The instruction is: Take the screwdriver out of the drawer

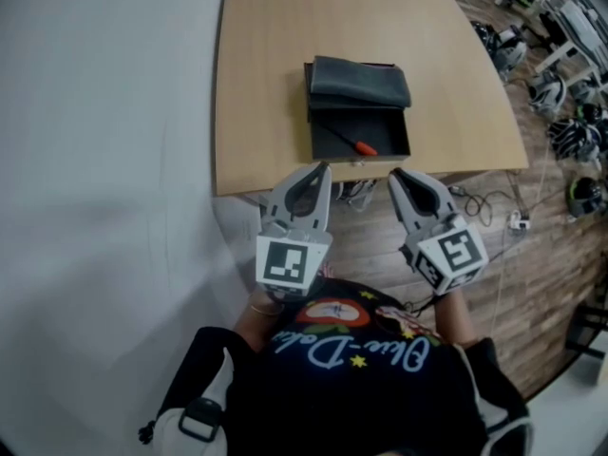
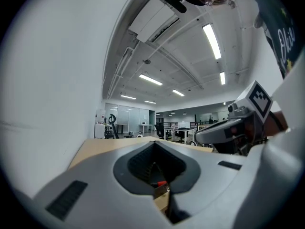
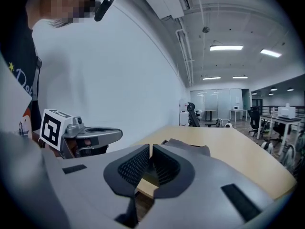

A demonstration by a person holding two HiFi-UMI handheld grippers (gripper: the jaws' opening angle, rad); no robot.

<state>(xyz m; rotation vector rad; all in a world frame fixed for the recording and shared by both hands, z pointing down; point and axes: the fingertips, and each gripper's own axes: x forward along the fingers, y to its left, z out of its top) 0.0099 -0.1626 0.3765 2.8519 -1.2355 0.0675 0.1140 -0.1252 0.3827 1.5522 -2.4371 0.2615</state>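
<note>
A small dark drawer unit [image 1: 358, 82] stands at the near edge of the wooden table [image 1: 266, 84]. Its drawer [image 1: 385, 129] is pulled open toward me. Inside lies the screwdriver [image 1: 356, 145], with a thin dark shaft and an orange-red handle. My left gripper [image 1: 326, 167] hovers just in front of the drawer's left corner, jaws shut and empty. My right gripper [image 1: 395, 174] hangs off the drawer's right corner, also shut and empty. In the left gripper view the red handle [image 2: 161, 184] shows below the closed tips of the left gripper [image 2: 155, 142]. In the right gripper view the right gripper [image 3: 151, 144] points at the table edge.
A white wall [image 1: 95, 160] runs along the table's left side. Below the table's near edge are wooden floor and loose cables [image 1: 484, 207]. Helmets and gear [image 1: 570, 136] lie on the floor at far right. Office desks and chairs [image 3: 228, 113] stand far behind.
</note>
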